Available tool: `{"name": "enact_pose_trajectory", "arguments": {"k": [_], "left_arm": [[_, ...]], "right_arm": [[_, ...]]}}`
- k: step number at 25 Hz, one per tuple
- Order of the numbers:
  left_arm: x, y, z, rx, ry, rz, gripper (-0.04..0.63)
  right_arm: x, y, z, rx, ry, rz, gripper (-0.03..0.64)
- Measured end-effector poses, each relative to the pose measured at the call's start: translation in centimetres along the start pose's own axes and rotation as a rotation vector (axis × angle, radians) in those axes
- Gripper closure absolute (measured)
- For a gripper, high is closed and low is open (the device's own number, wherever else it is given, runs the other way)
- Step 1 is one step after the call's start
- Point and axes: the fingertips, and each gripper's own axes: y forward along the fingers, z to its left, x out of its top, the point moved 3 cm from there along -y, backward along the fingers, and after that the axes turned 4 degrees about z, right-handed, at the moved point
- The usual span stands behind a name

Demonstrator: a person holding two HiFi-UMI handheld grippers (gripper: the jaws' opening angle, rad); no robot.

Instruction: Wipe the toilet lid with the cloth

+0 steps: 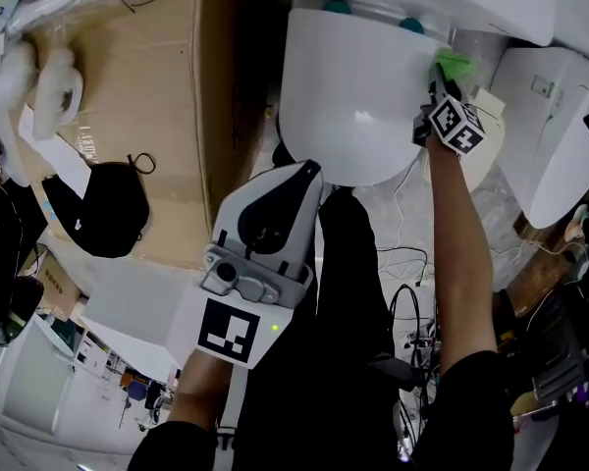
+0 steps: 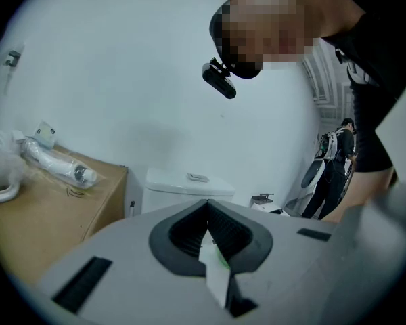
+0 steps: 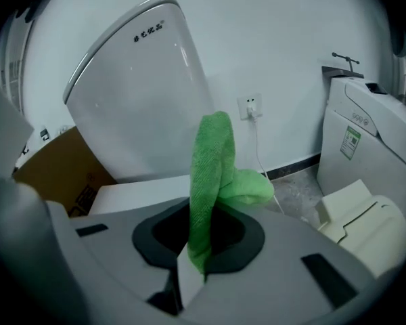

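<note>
The right gripper (image 1: 440,84), clamped on the green cloth (image 1: 454,65) at the right edge of the raised lid (image 1: 358,96), should press it flat and sweep slowly across — the left gripper (image 1: 306,177), closed and empty, hangs below the lid.

Between the grey right gripper (image 3: 193,259) jaws, bright green ribbed cloth (image 3: 213,175); left of it glossy white toilet lid (image 3: 142,100), lettering seemingly black; brown cardboard box (image 3: 54,171) lower left.
</note>
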Motion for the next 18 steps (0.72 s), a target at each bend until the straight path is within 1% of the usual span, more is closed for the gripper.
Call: {"name": "enact_pose_trajectory", "arguments": {"k": [2,4,6,8,11,16,18], "left_arm": [[0.1,0.2,0.2,0.005,-0.004,-0.003,0.589],[0.2,0.2,0.4,0.011,-0.009,-0.008,0.589],[0.2,0.2,0.5,0.016,-0.012,-0.011,0.589],[0.2,0.1,0.6,0.022,-0.011,-0.012,0.589],[0.0,-0.2,0.8,0.035,-0.009,-0.013,0.589],[-0.9,-0.6,0.0,0.057,-0.014,-0.015,0.589],[-1.3,-0.9,-0.7,0.061,-0.019,-0.016,0.589]], "right_arm": [[0.0,0.2,0.1,-0.025,0.001,-0.012,0.566],[0.1,0.3,0.1,-0.035,-0.027,-0.017,0.566],[0.2,0.4,0.2,-0.025,-0.074,-0.011,0.566],[0.4,0.5,0.3,-0.001,-0.143,0.005,0.566],[0.9,1.2,1.3,0.058,-0.282,0.040,0.566],[1.1,2.3,4.1,0.201,-0.537,0.107,0.566],[0.7,2.2,4.7,0.263,-0.618,0.132,0.566]]}}
